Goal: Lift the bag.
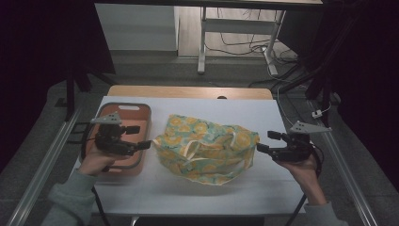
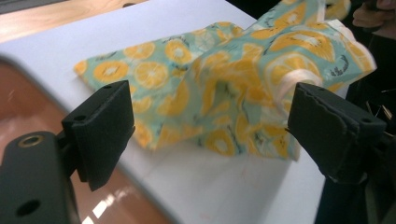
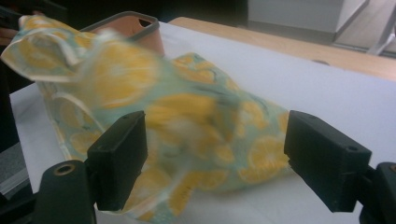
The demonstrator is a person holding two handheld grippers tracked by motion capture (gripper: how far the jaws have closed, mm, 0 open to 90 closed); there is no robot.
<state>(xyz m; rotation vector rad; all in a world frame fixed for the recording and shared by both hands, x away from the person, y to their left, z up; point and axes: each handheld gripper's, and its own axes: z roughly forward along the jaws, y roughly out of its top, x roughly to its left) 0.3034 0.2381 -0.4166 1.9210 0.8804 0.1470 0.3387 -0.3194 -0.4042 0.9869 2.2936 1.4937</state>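
Note:
A crumpled cloth bag [image 1: 207, 148] in teal fabric printed with orange slices, with pale handles, lies in the middle of the white table [image 1: 197, 197]. My left gripper [image 1: 141, 136] hovers just off the bag's left end, above the tray, with its jaws wide apart and nothing between them. In the left gripper view the bag [image 2: 224, 93] lies beyond the open gripper [image 2: 210, 135]. My right gripper [image 1: 266, 141] is just off the bag's right end, also open and empty. The right gripper view has the blurred bag [image 3: 187, 116] ahead of the open gripper [image 3: 215, 158].
A terracotta tray with a grey rim [image 1: 146, 113] sits at the table's left, under my left hand, and its corner [image 3: 140, 28] lies past the bag. A wooden strip [image 1: 188, 92] runs along the table's far edge. Desk legs and cables [image 1: 244, 47] stand on the floor beyond.

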